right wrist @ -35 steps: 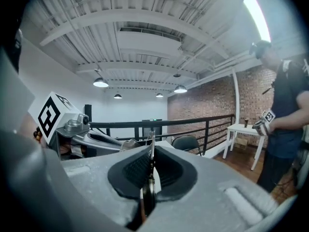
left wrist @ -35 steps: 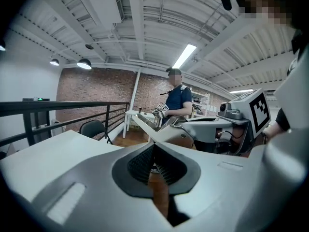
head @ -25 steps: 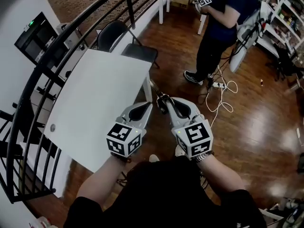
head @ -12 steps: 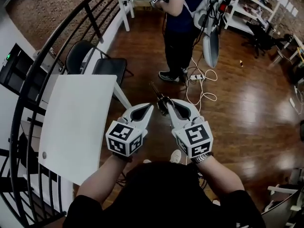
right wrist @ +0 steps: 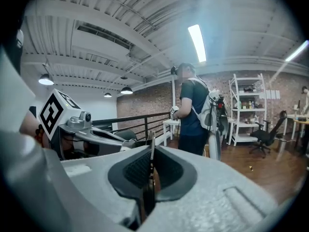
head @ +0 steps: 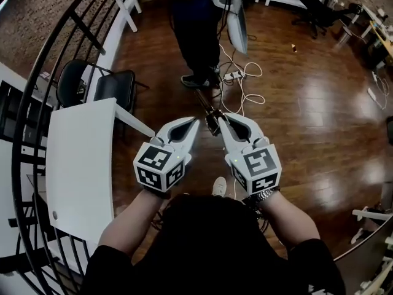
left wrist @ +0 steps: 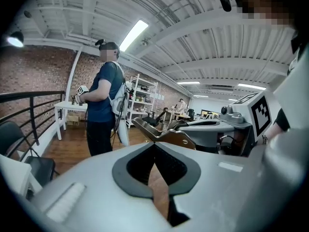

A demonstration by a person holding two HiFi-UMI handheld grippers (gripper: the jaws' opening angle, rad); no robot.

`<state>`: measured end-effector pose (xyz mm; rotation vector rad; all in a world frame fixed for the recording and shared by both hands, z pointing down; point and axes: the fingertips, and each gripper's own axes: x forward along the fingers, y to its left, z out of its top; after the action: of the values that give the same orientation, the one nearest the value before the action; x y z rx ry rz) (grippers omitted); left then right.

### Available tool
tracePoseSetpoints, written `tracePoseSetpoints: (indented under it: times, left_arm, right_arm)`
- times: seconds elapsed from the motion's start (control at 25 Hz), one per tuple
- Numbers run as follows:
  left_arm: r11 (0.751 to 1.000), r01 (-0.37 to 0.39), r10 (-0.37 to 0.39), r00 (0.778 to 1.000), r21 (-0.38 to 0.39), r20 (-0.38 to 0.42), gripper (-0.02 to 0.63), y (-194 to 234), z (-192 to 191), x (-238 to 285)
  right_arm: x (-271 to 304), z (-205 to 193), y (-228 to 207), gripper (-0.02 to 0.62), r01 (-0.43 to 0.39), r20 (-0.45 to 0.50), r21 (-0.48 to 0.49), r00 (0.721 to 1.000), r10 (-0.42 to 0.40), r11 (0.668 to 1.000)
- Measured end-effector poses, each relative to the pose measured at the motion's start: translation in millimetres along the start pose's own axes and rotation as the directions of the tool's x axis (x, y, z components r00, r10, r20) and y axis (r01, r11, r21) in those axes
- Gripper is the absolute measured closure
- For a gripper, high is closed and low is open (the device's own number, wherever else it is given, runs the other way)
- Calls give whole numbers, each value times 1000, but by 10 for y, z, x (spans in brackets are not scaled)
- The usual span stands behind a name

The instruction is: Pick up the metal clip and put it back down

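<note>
R gripper pinched on clip, L gripper closed, empty; clip prob. light, stiff, slick, so grip flat sides.

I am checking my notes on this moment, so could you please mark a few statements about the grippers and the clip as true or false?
1. The right gripper is shut on the metal clip. True.
2. The left gripper grips the clip too. False: its jaws are together with nothing between them.
3. The clip lies on the white table. False: it is held in the air over the wooden floor, with the table off to the left.
4. Another person stands beyond the grippers. True.
</note>
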<state>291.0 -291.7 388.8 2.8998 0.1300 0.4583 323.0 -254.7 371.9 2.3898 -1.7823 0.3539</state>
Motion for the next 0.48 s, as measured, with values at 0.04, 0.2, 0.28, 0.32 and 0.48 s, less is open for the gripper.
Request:
tracePoseSetpoints:
  times: [0.04,0.2,0.28,0.32,0.48]
  left_arm:
    - [1000,17,-17,1000,1,-8,589,-62,-21,75]
    - [995,102,-101,994,13,-41,589,-290,-68,277]
    - [990,143,-142,989,18,-48,589,-369,-48,324]
    - [986,163,-162,985,20,-53,589,-405,-45,330]
    - [968,248,-245,967,37,-68,589,-585,-62,305]
  right_arm:
    - [-45,-38,-81,601,17,-4,8,1000,-17,1000]
    - [-224,-151,-300,601,98,-23,31,995,-98,995]
    - [-295,-172,-365,601,141,-34,43,990,-140,989]
    - [-334,-181,-377,601,161,-39,50,986,-159,986]
    - [-511,-201,-367,601,238,-49,60,971,-235,969]
